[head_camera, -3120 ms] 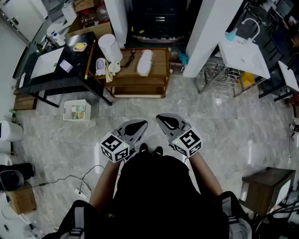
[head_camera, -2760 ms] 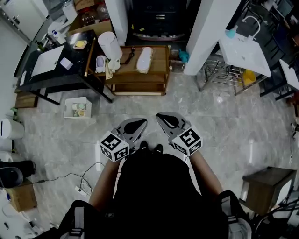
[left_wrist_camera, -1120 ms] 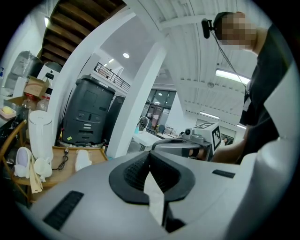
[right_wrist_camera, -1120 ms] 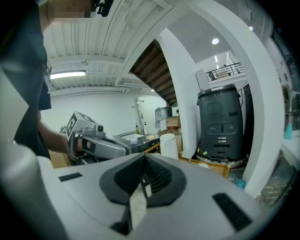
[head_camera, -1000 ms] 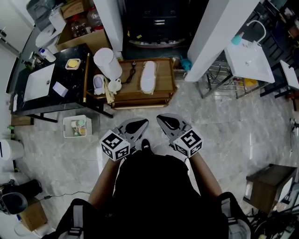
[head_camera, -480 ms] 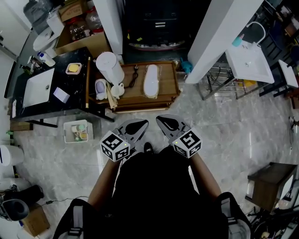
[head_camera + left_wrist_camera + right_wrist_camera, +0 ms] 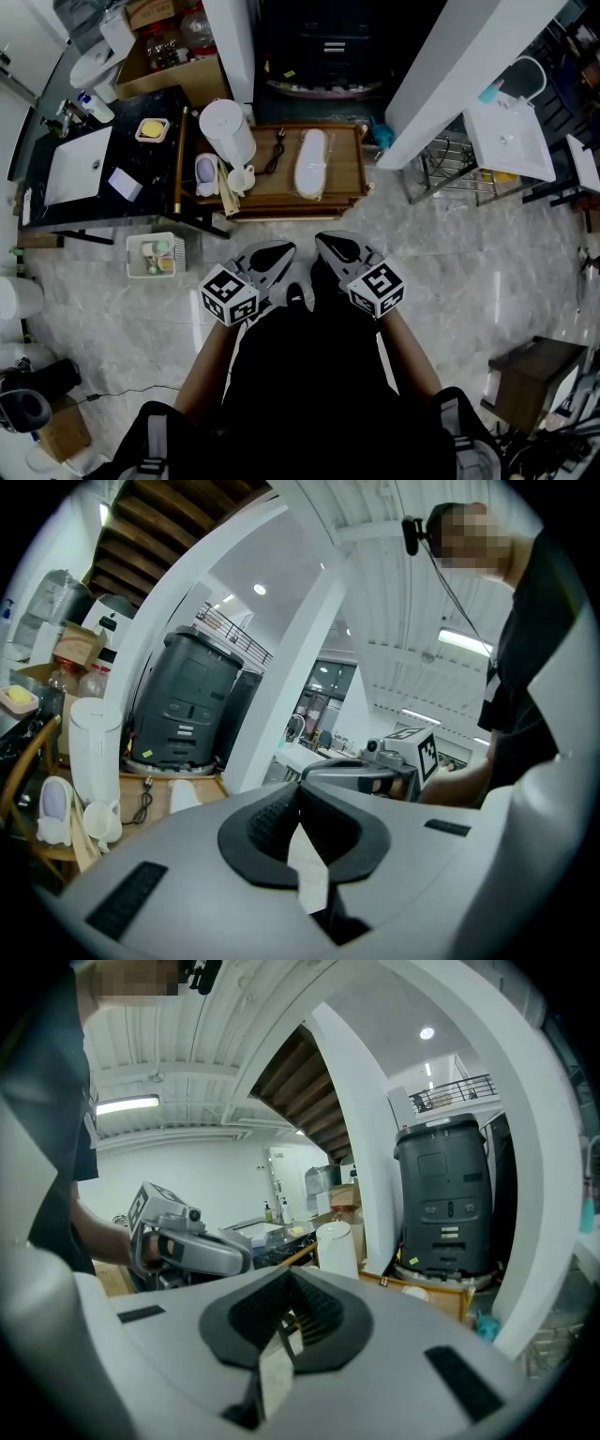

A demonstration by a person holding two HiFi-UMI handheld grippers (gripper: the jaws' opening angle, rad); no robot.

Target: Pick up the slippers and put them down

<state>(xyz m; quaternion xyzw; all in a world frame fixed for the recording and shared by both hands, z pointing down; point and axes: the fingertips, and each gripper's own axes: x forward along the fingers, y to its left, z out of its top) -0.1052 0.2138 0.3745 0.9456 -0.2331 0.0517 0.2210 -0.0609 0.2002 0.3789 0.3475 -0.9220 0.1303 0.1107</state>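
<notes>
Left gripper (image 7: 267,255) and right gripper (image 7: 339,247) are pressed together, empty; best spread one before reaching the slipper (image 7: 311,162) on the tabletop (image 7: 352,164), then pinch its rim

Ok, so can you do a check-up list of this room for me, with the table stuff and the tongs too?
surface: low wooden table on a grey stone-look floor.
job's things: one white slipper lies flat on the wooden table; no second one made out.
clutter: tall white cylinder and white cup on the table; white basket on the floor.
grippers: left tongs and right tongs shut, empty, short of the table.
cables: black cable beside the slipper.
surroundings: black table to the left, white pillar to the right.
</notes>
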